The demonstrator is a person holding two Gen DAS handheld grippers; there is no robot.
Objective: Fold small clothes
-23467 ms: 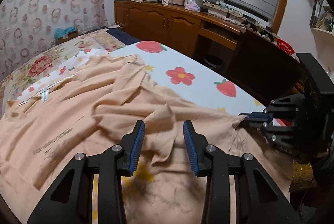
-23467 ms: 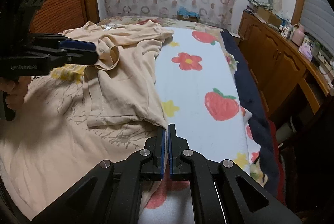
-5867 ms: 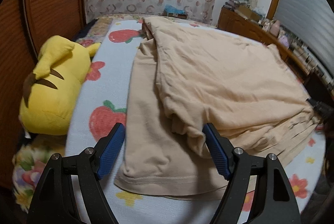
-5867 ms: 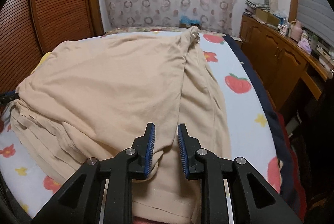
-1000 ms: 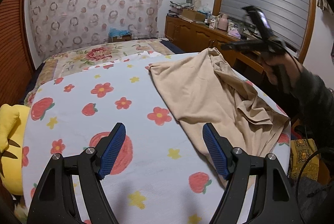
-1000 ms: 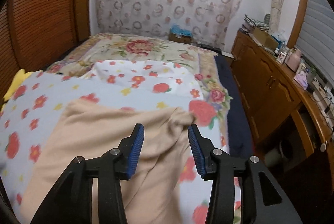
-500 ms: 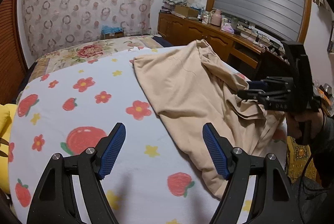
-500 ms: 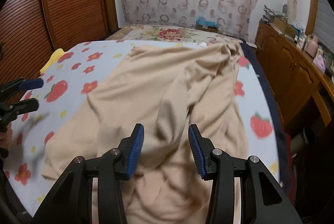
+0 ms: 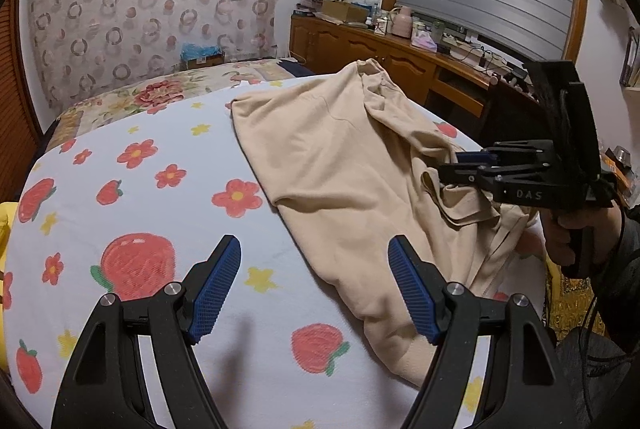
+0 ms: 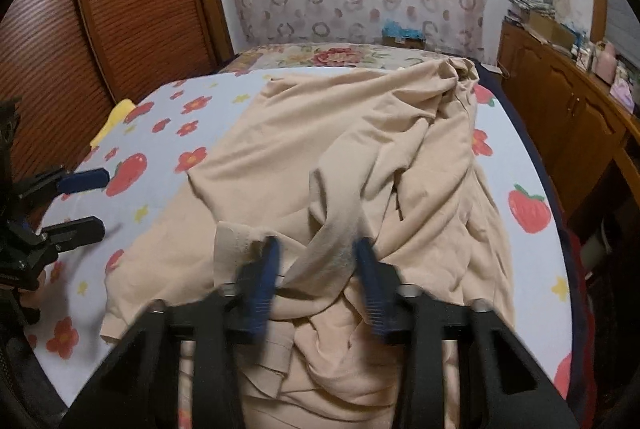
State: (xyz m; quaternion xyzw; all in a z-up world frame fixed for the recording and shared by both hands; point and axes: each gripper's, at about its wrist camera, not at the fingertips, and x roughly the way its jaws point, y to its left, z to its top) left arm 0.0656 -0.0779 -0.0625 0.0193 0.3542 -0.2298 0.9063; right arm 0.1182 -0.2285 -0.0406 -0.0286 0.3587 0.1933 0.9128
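Note:
A beige garment (image 9: 340, 165) lies crumpled along the right side of the strawberry-and-flower bed sheet (image 9: 140, 189). My right gripper (image 10: 316, 269) sits low on the garment's (image 10: 340, 149) near, bunched end. Its jaws are blurred and closing, still apart, with a raised fold of the cloth between them. In the left wrist view the right gripper (image 9: 456, 167) shows side-on at the garment's right edge, held by a hand (image 9: 560, 237). My left gripper (image 9: 316, 289) hovers open over bare sheet just left of the garment, with nothing between its fingers. It also appears at the left edge of the right wrist view (image 10: 80, 201).
A yellow plush toy (image 10: 116, 117) lies at the bed's far left by the slatted wooden door (image 10: 120, 9). Wooden cabinets (image 9: 360, 45) with clutter on top run along the right wall. The bed edge drops off close to the right of the garment.
The right gripper has come down onto the garment's near end, and its jaws now blur inward around a fold. The left gripper has drifted a little, still open.

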